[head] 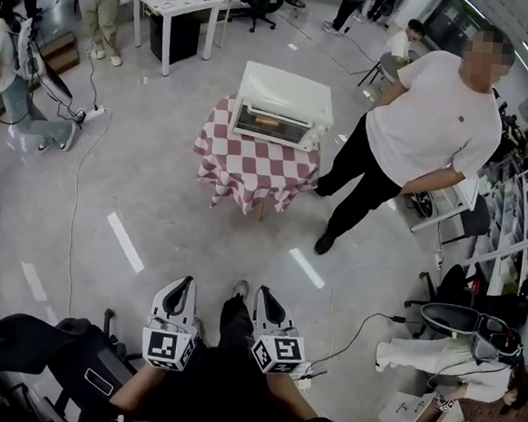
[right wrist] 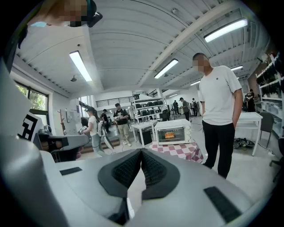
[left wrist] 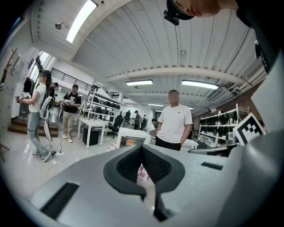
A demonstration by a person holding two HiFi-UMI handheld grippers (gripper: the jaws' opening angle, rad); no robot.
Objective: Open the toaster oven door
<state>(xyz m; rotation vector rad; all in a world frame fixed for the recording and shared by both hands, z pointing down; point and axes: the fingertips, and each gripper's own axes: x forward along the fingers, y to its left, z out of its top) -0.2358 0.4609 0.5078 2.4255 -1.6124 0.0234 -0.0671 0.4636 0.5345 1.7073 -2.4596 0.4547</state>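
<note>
Toaster oven, seemingly shut, sits beyond left gripper and right gripper; both point forward, fingers together.

A small table stands on the grey floor, draped to well below its top in a red-and-white checked cloth. A white toaster oven sits directly on the cloth, toward the far edge, its glass front facing the near side. On the floor around the table lie white tape strips and a thin cable.

No legible text — apparently
</note>
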